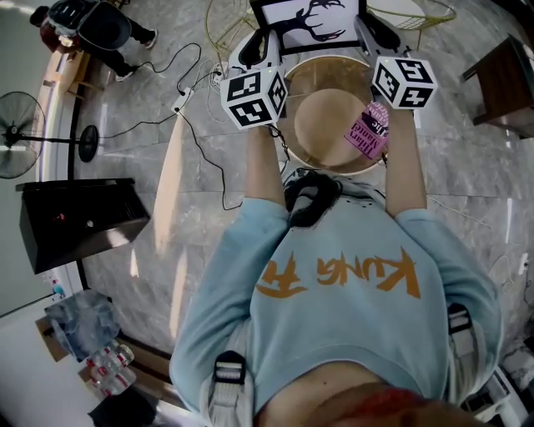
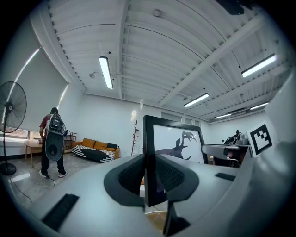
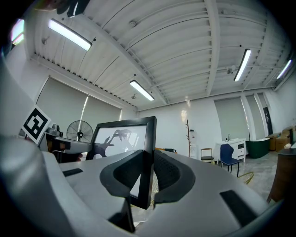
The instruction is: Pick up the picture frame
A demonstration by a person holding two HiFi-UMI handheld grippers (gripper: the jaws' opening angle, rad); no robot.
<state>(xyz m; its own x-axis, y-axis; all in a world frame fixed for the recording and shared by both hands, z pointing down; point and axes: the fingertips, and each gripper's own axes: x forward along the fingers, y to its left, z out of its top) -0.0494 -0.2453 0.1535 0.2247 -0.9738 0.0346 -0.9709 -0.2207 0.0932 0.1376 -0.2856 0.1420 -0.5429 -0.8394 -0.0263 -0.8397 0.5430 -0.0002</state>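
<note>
The picture frame (image 1: 307,23) is black-edged, with a white sheet showing a dark dinosaur silhouette. It hangs upright above a round wooden table (image 1: 310,79), held from both sides. My left gripper (image 1: 260,40) is shut on its left edge and my right gripper (image 1: 367,30) on its right edge. In the left gripper view the frame (image 2: 178,141) stands between the dark pads (image 2: 132,178), which press on its edge. In the right gripper view the frame (image 3: 118,139) is likewise pinched between the pads (image 3: 166,173).
A pink booklet (image 1: 367,132) lies on the round table. Yellow wire baskets (image 1: 224,25) stand behind, cables (image 1: 196,125) run over the floor, a fan (image 1: 18,133) and black box (image 1: 79,221) sit left, a brown table (image 1: 507,82) right. A person (image 2: 52,146) stands far off.
</note>
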